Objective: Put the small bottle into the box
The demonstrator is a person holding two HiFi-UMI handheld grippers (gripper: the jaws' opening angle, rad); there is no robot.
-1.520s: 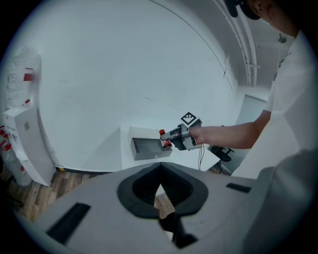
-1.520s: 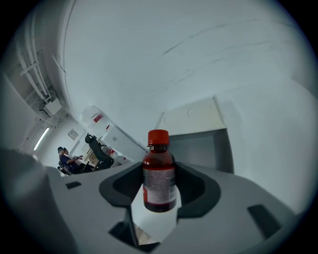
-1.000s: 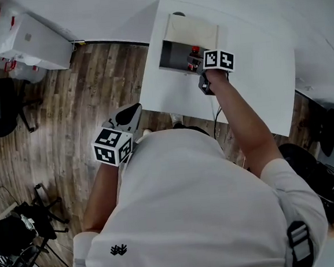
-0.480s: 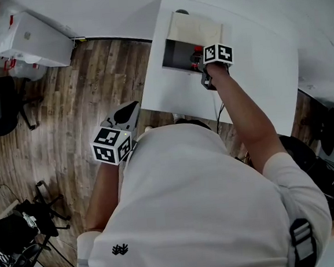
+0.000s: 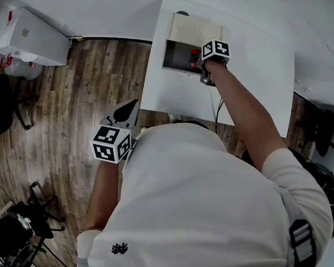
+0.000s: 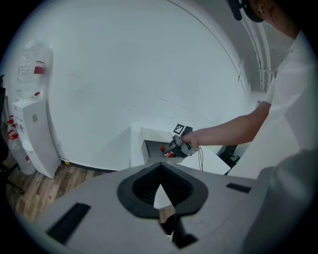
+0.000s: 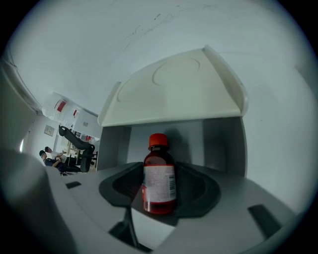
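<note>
One small bottle (image 7: 159,173), upright, is being pinched by the right hand-held gripper (image 5: 198,59) at one open box (image 5: 174,52) on the tabletop (image 5: 255,81); the left hand-held gripper (image 6: 160,174) is hanging pressed together, empty.

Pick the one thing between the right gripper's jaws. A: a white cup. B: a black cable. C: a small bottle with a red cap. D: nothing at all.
C: the right gripper view shows the small bottle, red cap up, clamped between the jaws of the right gripper, in front of the open box.
</note>
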